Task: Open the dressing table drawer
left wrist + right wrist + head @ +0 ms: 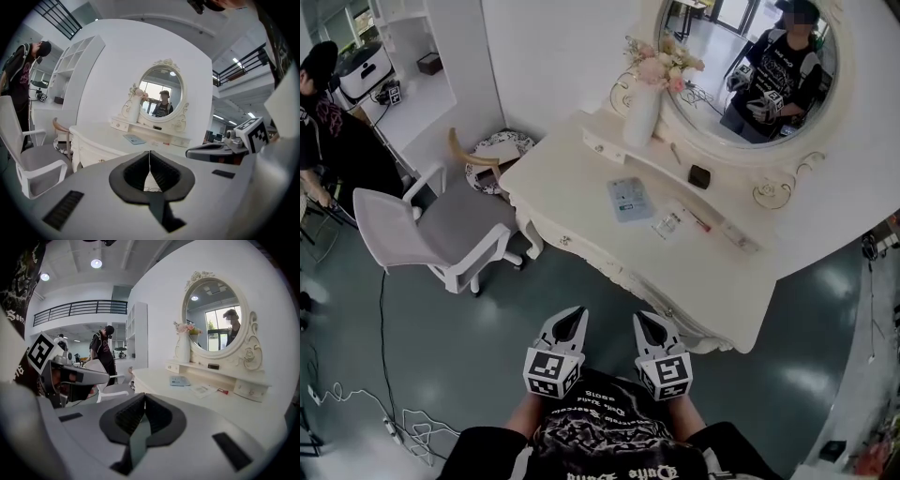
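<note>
My left gripper (pixel 576 317) and right gripper (pixel 646 322) both have fingers pressed together and empty, well short of the drawer (pixel 566 241) under the counter (pixel 572 183) edge; I think that speck is its knob. I'd spread one pair, pinch it squarely and pull straight. A white chair (pixel 441 230) stands to the left on the grey-green floor (pixel 487 319).

Cream-white dressing table (pixel 581 178), pink flowers (pixel 661 64) — grey-and-white chair (pixel 464 225), dark green floor (pixel 487 347).
</note>
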